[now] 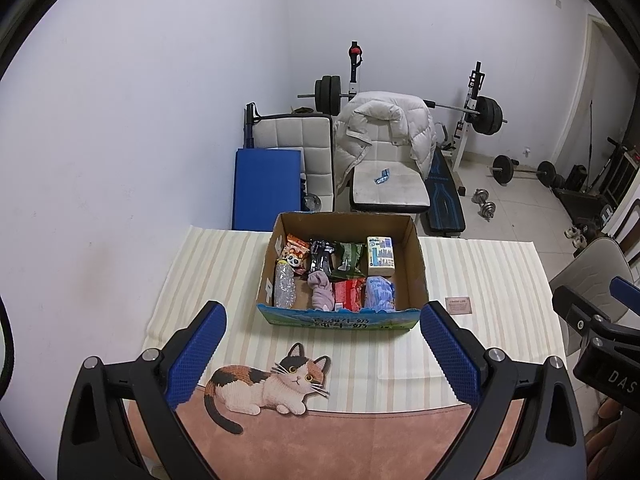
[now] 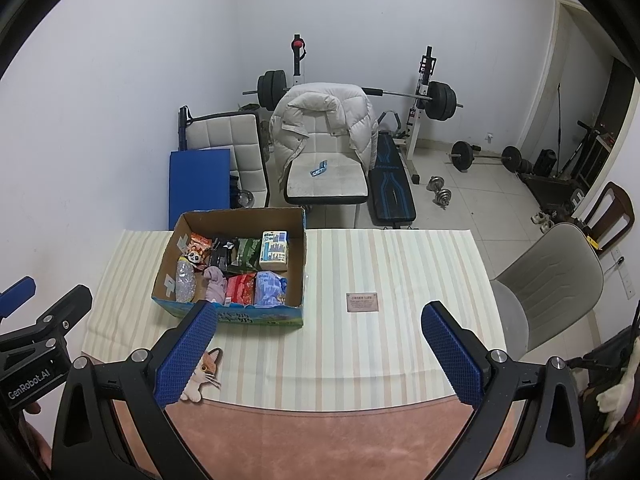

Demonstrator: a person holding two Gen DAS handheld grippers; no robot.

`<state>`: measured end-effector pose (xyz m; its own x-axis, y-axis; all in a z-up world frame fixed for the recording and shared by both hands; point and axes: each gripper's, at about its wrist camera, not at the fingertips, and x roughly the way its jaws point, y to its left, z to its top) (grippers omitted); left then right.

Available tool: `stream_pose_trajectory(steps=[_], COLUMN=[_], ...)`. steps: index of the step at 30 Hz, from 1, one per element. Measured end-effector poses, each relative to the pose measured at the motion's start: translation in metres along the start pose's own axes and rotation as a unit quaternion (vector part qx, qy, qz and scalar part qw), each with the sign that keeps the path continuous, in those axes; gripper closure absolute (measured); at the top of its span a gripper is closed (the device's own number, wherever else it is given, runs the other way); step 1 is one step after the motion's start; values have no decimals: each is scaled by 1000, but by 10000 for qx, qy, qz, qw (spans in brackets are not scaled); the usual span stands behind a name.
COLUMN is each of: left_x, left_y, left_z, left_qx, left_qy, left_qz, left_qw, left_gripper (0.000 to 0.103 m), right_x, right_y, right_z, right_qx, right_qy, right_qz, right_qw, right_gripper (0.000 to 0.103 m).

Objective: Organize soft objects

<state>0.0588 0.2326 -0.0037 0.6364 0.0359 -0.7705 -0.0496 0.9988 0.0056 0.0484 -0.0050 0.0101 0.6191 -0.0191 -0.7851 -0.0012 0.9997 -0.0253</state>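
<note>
We count one open brown cardboard box [image 1: 416, 264], two empty wide-jawed grippers: left gripper [image 1: 324, 354], right gripper [image 2: 318, 354]; only the left view shows the whole calico cat print [image 1: 268, 384].

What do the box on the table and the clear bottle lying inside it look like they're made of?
The box looks like corrugated cardboard: matte brown inner walls, folded corners, and a glossy printed blue-green front panel. The bottle appears to be thin clear plastic, probably empty; it is see-through with a dimpled, glinting surface. Neither the left gripper nor the right gripper touches them.
</note>
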Motion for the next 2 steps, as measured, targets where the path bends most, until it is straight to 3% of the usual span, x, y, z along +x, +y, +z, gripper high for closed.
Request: stream_pose_trajectory(steps=[2], left_x=[0], left_y=[2], left_z=[1], left_qx=[-2], left_qy=[11], left_qz=[-17], left_qw=[10000], left_gripper=[3], right_x=[0], right_y=[0], right_z=[0], right_qx=[1], right_qy=[-7], right_qz=[-8], right_qw=[10000], right_gripper=[0])
